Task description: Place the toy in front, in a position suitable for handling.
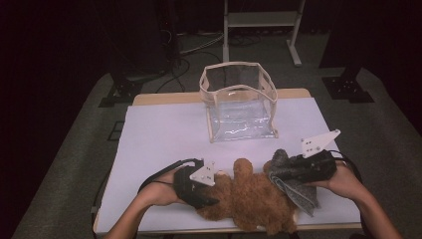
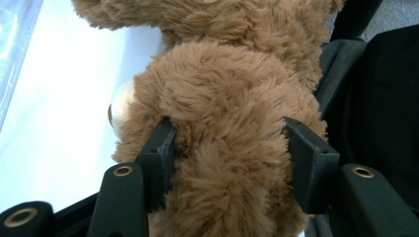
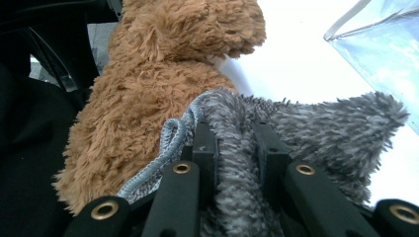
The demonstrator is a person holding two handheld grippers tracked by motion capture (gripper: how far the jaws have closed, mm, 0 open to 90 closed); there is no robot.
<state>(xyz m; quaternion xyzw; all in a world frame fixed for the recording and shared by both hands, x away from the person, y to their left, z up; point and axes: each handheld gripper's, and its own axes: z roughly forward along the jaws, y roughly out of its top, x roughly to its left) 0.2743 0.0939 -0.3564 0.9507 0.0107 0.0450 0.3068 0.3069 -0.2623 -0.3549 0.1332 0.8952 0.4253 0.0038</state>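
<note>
Brown shaggy plush bear (image 1: 251,199) lying at the 6 o'clock edge of the white surface (image 1: 164,134). Left hand-held gripper (image 1: 211,198), at the bear's 9 o'clock, squeezes a plush limb between its jaws. Right hand-held gripper (image 1: 276,172), at the bear's 2 o'clock, pinches a grey fuzzy cloth (image 1: 293,191) draped against the bear. Clear, cream-trimmed plastic bag (image 1: 239,102) stands upright at 12 o'clock.

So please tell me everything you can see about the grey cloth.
The grey cloth is fuzzy, like microfibre, with a stitched, corded edge. It is folded and bunched, lying at the table's near right, and one pointed corner sticks out. The right claw is shut on a fold. The cloth touches the brown plush toy beside it.
</note>
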